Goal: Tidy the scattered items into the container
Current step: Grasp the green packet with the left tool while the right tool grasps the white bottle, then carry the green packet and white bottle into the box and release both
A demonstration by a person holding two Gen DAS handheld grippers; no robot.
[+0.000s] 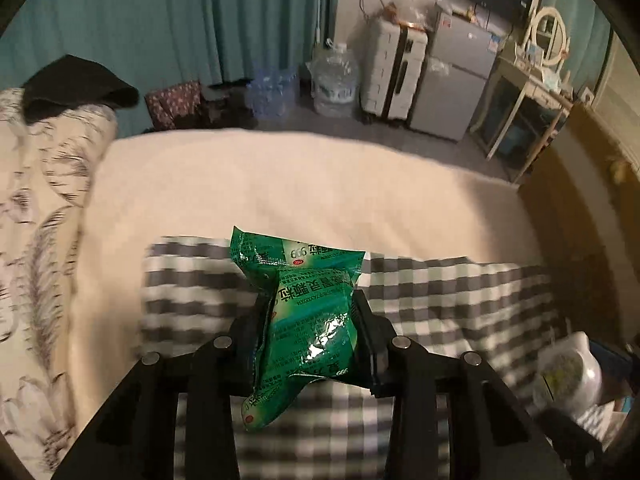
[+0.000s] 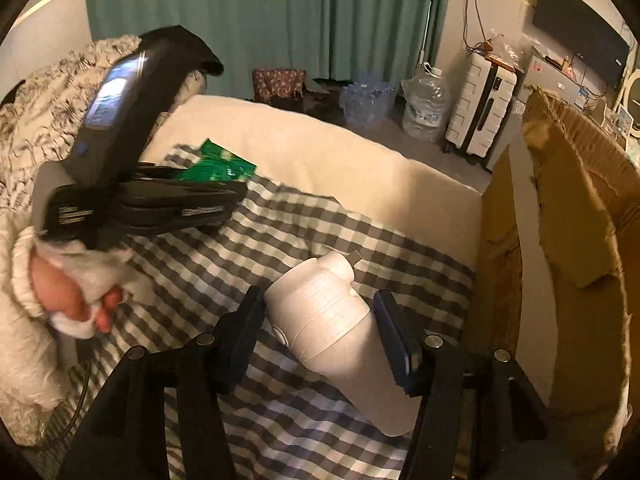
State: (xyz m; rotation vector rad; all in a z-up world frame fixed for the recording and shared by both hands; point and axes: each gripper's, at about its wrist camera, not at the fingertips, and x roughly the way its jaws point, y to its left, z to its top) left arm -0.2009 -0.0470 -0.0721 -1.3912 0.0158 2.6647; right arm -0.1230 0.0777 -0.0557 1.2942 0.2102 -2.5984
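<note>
A crinkled green foil packet point(image 1: 308, 292) stands up between the black fingers of my left gripper point(image 1: 312, 300), which is shut on its middle above a grey-and-white checked cloth point(image 1: 440, 292). In the right wrist view the same packet point(image 2: 216, 168) pokes out past the left gripper point(image 2: 236, 192), held by a hand point(image 2: 68, 292) in a cream sleeve. My right gripper point(image 2: 320, 300) is shut on a white ribbed bottle-like item point(image 2: 324, 320), tilted with its nozzle end pointing away. An open cardboard box point(image 2: 580, 208) stands just to the right of it.
The checked cloth point(image 2: 280, 240) lies on a cream bed sheet point(image 2: 320, 152). A patterned quilt point(image 1: 36, 200) is heaped at the left. Past the bed are water bottles point(image 2: 424, 108), a white suitcase point(image 2: 480, 104) and green curtains point(image 2: 260, 12). A blurred white object point(image 1: 568, 376) sits low right.
</note>
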